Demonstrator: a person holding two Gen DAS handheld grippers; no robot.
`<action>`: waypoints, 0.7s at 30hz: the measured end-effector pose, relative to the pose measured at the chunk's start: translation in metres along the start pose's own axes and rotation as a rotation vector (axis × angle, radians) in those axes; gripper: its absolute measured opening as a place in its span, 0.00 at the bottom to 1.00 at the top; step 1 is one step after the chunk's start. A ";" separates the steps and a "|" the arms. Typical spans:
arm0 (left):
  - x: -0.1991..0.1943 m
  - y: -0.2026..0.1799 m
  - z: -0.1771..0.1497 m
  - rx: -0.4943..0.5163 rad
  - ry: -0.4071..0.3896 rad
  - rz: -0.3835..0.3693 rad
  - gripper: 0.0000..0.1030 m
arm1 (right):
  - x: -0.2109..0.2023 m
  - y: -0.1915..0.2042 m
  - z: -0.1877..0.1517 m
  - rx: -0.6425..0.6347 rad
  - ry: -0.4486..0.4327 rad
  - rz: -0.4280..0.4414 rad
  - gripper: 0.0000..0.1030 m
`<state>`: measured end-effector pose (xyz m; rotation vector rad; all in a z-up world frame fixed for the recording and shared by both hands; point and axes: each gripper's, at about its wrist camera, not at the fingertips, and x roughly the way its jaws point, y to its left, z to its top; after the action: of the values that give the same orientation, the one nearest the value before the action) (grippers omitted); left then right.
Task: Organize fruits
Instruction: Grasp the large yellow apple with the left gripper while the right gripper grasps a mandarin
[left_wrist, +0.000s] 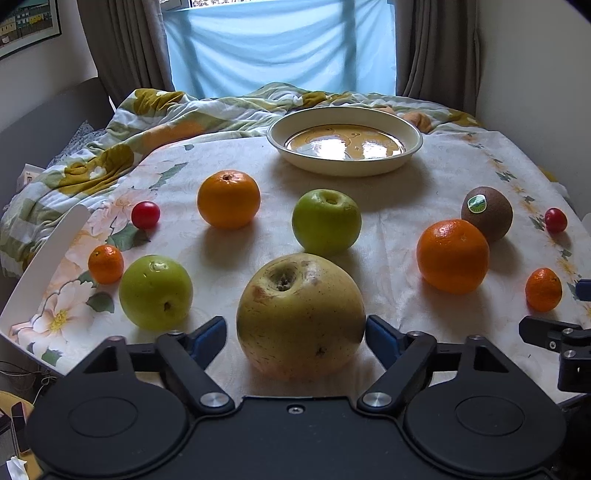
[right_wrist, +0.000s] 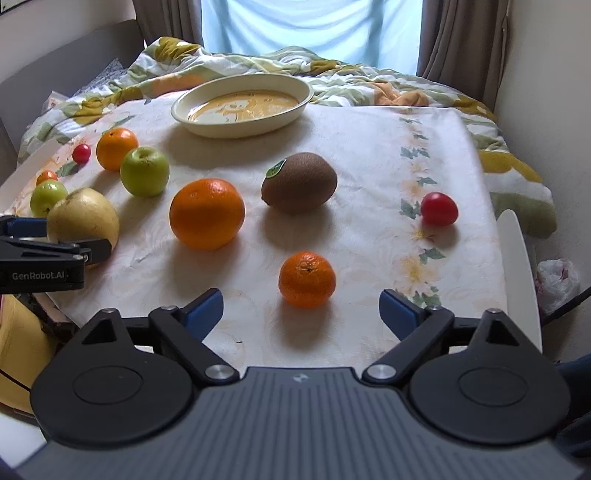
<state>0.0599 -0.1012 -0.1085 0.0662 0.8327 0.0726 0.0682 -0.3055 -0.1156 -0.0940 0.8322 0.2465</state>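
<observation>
A big yellow pear (left_wrist: 301, 317) sits on the floral cloth between the fingers of my open left gripper (left_wrist: 295, 338); the right pad looks close to it or touching, the left pad stands apart. It also shows in the right wrist view (right_wrist: 83, 218). My right gripper (right_wrist: 301, 312) is open and empty, just short of a small mandarin (right_wrist: 306, 279). Further out lie a large orange (right_wrist: 207, 213), a kiwi (right_wrist: 299, 182), a cherry tomato (right_wrist: 439, 209) and a green apple (right_wrist: 144, 171). An empty cream bowl (left_wrist: 410, 129) stands at the back.
On the left side lie another green apple (left_wrist: 156, 291), an orange (left_wrist: 228, 198), a small mandarin (left_wrist: 105, 264) and a cherry tomato (left_wrist: 145, 215). A crumpled quilt (left_wrist: 110, 147) borders the back and left. White chair edges stand at both sides.
</observation>
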 end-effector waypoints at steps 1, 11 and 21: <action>0.000 0.001 0.000 -0.010 0.000 -0.010 0.76 | 0.001 0.001 0.000 -0.003 0.001 0.002 1.00; 0.000 -0.001 -0.001 0.015 -0.013 -0.007 0.76 | 0.013 0.001 0.002 0.021 0.014 -0.001 0.76; -0.005 -0.002 -0.006 0.010 -0.022 -0.001 0.75 | 0.015 -0.002 0.008 0.006 0.006 0.003 0.50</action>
<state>0.0518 -0.1037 -0.1089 0.0760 0.8113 0.0668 0.0837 -0.3034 -0.1215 -0.0885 0.8386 0.2464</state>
